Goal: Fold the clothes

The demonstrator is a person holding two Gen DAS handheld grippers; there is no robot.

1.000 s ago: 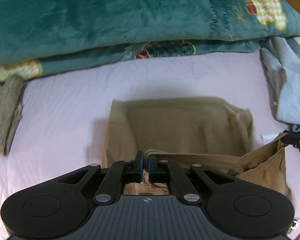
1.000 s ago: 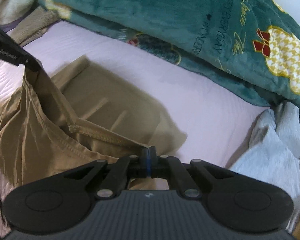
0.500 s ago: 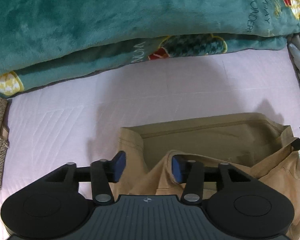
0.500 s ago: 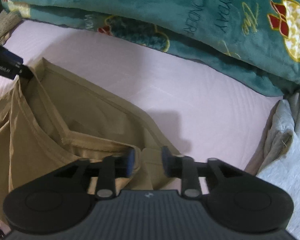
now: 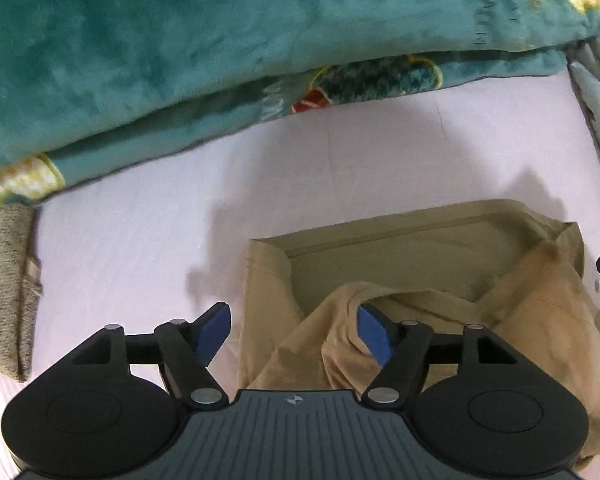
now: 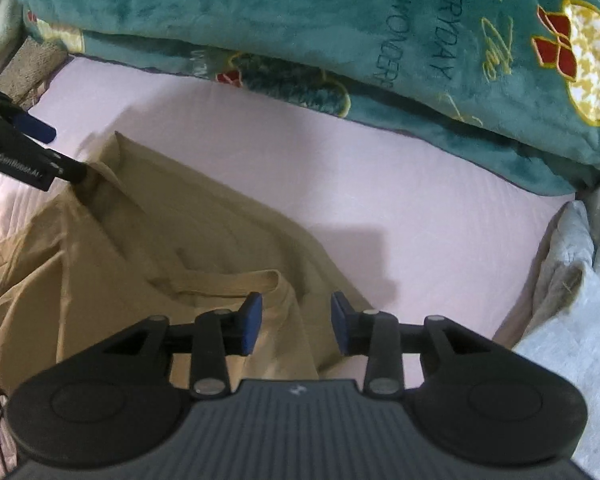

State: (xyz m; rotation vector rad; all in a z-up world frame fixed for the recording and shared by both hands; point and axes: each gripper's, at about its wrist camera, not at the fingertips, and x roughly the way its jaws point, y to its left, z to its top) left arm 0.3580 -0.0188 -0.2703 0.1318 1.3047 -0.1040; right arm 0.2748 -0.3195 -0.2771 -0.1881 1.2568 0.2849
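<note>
A tan garment (image 5: 420, 264) lies partly folded on the pale pink bed sheet (image 5: 140, 248). My left gripper (image 5: 294, 334) is open over its near left corner, and a loose fold drapes against the right blue pad (image 5: 374, 334). In the right wrist view the same tan garment (image 6: 160, 240) spreads to the left. My right gripper (image 6: 296, 326) is open above its hemmed corner, nothing pinched. The left gripper's fingers (image 6: 32, 130) show at the far left edge, by the garment's far corner.
A thick teal blanket (image 5: 180, 48) with yellow and red patterns is piled along the far side; the same teal blanket (image 6: 340, 20) fills the top of the right view. A grey garment (image 6: 572, 320) lies at the right. A knitted brownish cloth (image 5: 4, 288) lies at the left.
Both grippers went from shut on the tan garment to open, letting it drop onto the sheet. Both moved forward, bringing the raised edge over onto the garment's far part.
</note>
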